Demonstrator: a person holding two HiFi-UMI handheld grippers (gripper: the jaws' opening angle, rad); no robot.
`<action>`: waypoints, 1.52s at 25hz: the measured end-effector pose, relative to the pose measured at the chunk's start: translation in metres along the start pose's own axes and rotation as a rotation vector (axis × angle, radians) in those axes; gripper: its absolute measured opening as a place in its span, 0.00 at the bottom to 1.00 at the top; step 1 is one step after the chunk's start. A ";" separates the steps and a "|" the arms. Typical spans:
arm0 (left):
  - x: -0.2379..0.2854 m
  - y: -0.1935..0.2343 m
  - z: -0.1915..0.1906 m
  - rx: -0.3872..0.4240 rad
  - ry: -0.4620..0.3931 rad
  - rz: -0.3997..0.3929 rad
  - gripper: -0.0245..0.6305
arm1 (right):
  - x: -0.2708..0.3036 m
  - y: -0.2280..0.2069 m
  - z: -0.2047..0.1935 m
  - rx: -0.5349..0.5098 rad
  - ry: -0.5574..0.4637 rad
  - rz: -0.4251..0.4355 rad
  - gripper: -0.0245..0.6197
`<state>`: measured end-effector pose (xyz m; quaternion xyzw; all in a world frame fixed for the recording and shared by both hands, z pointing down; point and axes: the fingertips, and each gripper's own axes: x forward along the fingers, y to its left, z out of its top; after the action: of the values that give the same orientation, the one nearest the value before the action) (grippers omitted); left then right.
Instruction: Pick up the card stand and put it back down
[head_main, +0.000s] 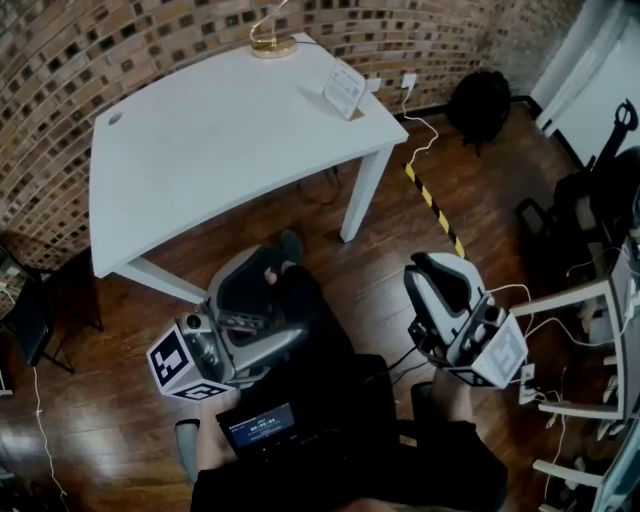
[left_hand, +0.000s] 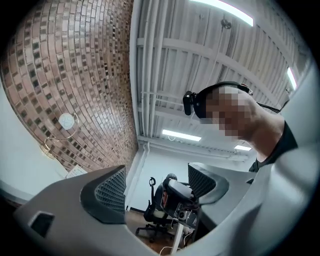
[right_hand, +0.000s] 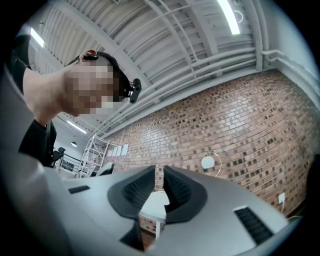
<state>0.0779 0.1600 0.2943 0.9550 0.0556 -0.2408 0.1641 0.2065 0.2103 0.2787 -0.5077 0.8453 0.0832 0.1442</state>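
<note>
- Your left gripper is low over the wood floor, just ahead of your legs. Its jaws stand wide apart and hold nothing — only the room beyond shows in the gap.
- Your right gripper is beside it, also over the floor. Its jaws are parted by a narrow slit and pinch nothing — a bit of the worktop shows through.
- The card stand stands upright on the white worktop, near the far right corner and well apart from both grippers.
- A lamp with a round gold base stands at the worktop's far edge, near the stand and against the brick wall.
- Both grippers tilt upward, toward the worktop side of the room.
</note>
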 end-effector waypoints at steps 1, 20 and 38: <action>0.003 0.005 0.003 0.015 0.002 -0.002 0.62 | 0.002 -0.004 -0.003 -0.006 0.003 -0.008 0.15; 0.028 0.109 0.039 0.008 0.060 -0.077 0.62 | 0.109 -0.073 0.023 -0.121 -0.082 -0.090 0.15; 0.031 0.224 0.071 -0.036 0.096 -0.130 0.62 | 0.193 -0.136 -0.050 -0.116 0.010 -0.172 0.16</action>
<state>0.1149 -0.0741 0.2844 0.9567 0.1296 -0.2039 0.1624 0.2334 -0.0295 0.2637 -0.5863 0.7930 0.1167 0.1170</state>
